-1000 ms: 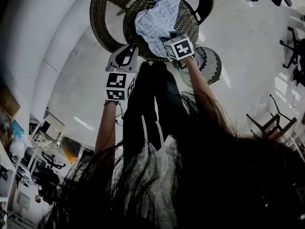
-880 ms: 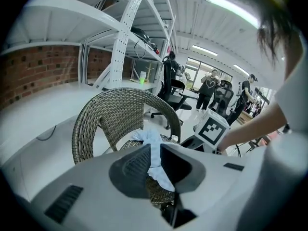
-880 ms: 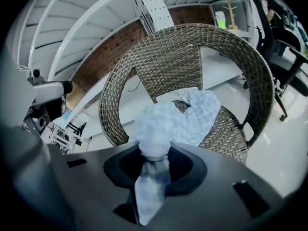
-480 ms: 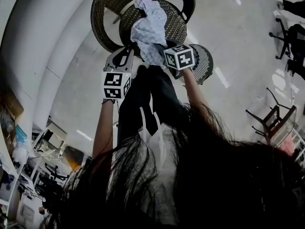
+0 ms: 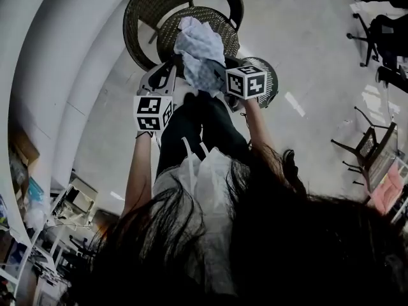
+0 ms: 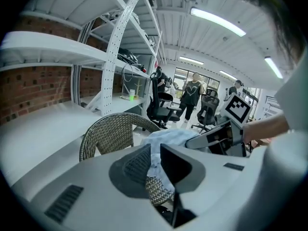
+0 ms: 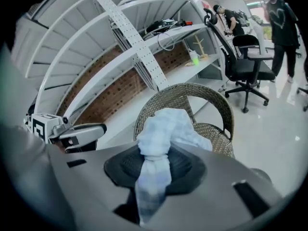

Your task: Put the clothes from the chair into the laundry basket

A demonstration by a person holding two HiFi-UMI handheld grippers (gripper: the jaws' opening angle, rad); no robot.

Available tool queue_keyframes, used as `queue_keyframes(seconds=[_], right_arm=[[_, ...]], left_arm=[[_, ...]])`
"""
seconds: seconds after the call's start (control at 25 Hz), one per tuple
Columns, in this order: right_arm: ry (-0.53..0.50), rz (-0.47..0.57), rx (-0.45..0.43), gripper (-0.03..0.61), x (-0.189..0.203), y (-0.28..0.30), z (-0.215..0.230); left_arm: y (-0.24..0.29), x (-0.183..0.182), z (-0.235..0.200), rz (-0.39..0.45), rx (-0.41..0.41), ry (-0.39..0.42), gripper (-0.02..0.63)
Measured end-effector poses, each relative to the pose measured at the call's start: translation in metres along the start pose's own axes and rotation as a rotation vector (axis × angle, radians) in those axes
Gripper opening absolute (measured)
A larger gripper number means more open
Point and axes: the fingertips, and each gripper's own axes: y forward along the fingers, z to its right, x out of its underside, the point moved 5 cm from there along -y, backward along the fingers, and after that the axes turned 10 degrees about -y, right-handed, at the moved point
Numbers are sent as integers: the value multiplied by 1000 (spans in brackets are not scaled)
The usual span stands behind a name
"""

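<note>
Right gripper (image 7: 153,166): clamped on a bunched fold of the pale checked shirt (image 7: 161,129); a loose end hangs toward 6 o'clock between its jaws
Left gripper (image 6: 155,167): jaws slightly apart; shirt shows in the gap, not visibly pinched
Shirt: held over the wicker chair (image 5: 191,18) seat, at 12 o'clock in the head view
Laundry basket (image 5: 269,81): on the floor, at 4 o'clock from the chair
</note>
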Motion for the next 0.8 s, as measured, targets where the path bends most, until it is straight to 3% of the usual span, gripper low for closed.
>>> queue_keyframes(seconds=[0.36, 0.8], right_arm=[[93, 140, 56, 114, -8, -67, -22], [191, 246, 226, 114, 16, -151, -13]], left_arm=[[-16, -1, 18, -10, 84, 25, 74], [-1, -5, 65, -56, 252, 106, 74]])
